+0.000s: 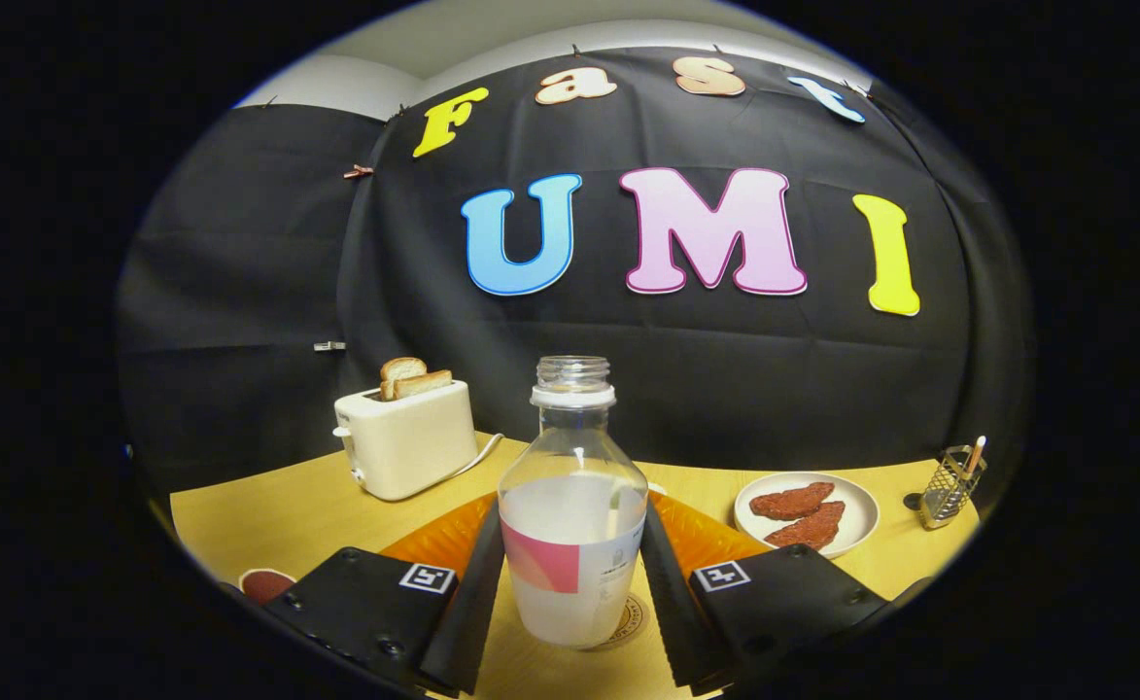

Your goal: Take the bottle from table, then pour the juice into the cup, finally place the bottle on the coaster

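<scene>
Closest to the camera, the tool (pixel 570 574) has its two fingers (pixel 472 593) set on either side of the bottle (pixel 572 506), each one lying against the bottle's lower body, so it grips the bottle between them. That bottle stands upright with no cap on its neck, and pale juice fills about its lower half. Its base sits on a round coaster (pixel 628 622) with a printed rim, which peeks out just beside the bottle on the wooden worktop (pixel 268 515). Behind the bottle and the fingers lies an orange ridged mat (pixel 438 535), its two ends showing to either side. Beside the left finger's housing, a dark red round thing (pixel 264 584) shows partly; what it is cannot be told. Farther back on the left stands a cream toaster (pixel 406 437) with two slices of toast (pixel 412 377) sticking up. Off to the right sits a white plate (pixel 856 520) carrying two reddish-brown pieces of food (pixel 801 513), and beyond it a small metal mesh holder (pixel 953 484).
</scene>
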The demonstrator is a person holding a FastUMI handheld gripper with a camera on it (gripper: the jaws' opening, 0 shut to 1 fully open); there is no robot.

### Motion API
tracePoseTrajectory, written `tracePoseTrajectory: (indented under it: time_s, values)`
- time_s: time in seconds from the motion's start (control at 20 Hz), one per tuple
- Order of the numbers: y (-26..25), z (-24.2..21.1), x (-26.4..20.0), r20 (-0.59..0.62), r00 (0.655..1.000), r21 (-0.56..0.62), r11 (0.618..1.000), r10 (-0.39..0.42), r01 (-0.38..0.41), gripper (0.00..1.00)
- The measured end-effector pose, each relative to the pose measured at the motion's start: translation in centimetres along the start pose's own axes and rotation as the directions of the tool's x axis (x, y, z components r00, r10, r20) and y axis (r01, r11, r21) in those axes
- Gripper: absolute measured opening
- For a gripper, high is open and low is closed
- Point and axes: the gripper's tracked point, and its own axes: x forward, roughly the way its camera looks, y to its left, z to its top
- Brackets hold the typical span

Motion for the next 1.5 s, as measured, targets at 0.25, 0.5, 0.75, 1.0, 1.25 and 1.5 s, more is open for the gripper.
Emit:
tracePoseTrajectory:
  time_s: [0.25, 0.5, 0.75, 1.0, 1.25, 1.5]
  values:
    - [-1.3, -2.0, 2.1, 0.023, 1.0, -0.005, 1.0, 0.011, -0.011, 0.74]
    - [-1.8, -3.2, 2.9, 0.02, 1.0, 0.003, 1.0, 0.015, -0.016, 0.74]
    - [-1.7, -4.3, 3.0, 0.008, 1.0, -0.006, 1.0, 0.025, -0.025, 0.75]
    - [-1.7, -4.7, 2.8, -0.003, 1.0, -0.011, 1.0, 0.027, -0.027, 0.77]
    - [-1.5, -6.2, 2.4, -0.082, 0.996, 0.025, 0.999, 0.022, -0.02, 0.88]
    - [-1.8, -5.1, -0.6, -0.126, 0.992, 0.015, 0.999, -0.031, 0.033, 0.98]
